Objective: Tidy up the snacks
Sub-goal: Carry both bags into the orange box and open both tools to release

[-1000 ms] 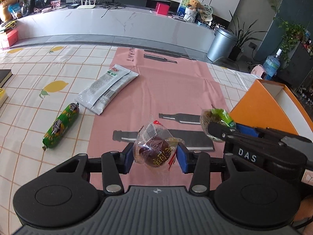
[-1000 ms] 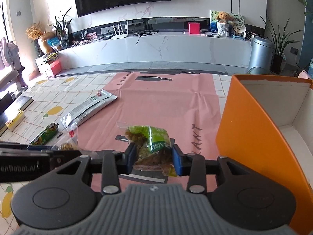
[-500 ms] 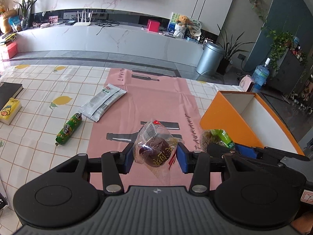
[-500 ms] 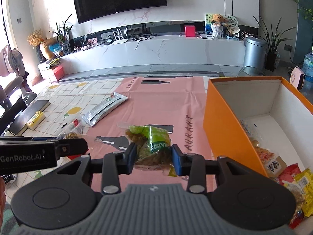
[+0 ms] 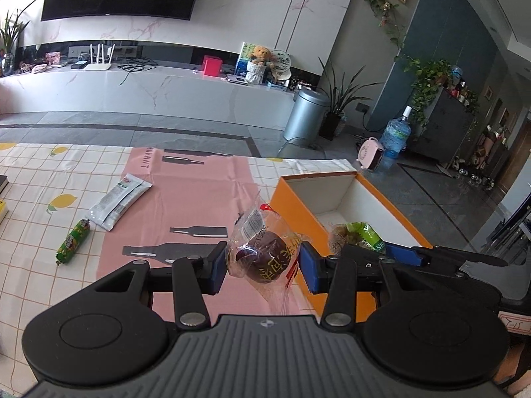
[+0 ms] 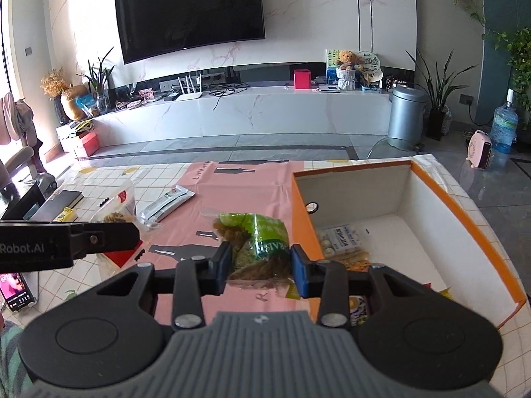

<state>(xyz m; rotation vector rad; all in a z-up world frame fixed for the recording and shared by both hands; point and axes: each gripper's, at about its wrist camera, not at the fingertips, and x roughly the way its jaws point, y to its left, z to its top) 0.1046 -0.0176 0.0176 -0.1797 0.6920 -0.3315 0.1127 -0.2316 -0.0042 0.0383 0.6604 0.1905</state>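
The orange box (image 6: pixel 464 219) loses its near corner behind the right gripper (image 6: pixel 260 263) body — packets there are half hidden, their print too small to read; left of the jaws, a phone (image 6: pixel 16 293) is cut by the edge

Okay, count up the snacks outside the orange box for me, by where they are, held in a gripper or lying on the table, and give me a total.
Held in a gripper: 2, the dark bun in the left gripper and the raisin bag in the right gripper.
Lying on the table: 2, the green sausage and the silver packet.
Total: 4
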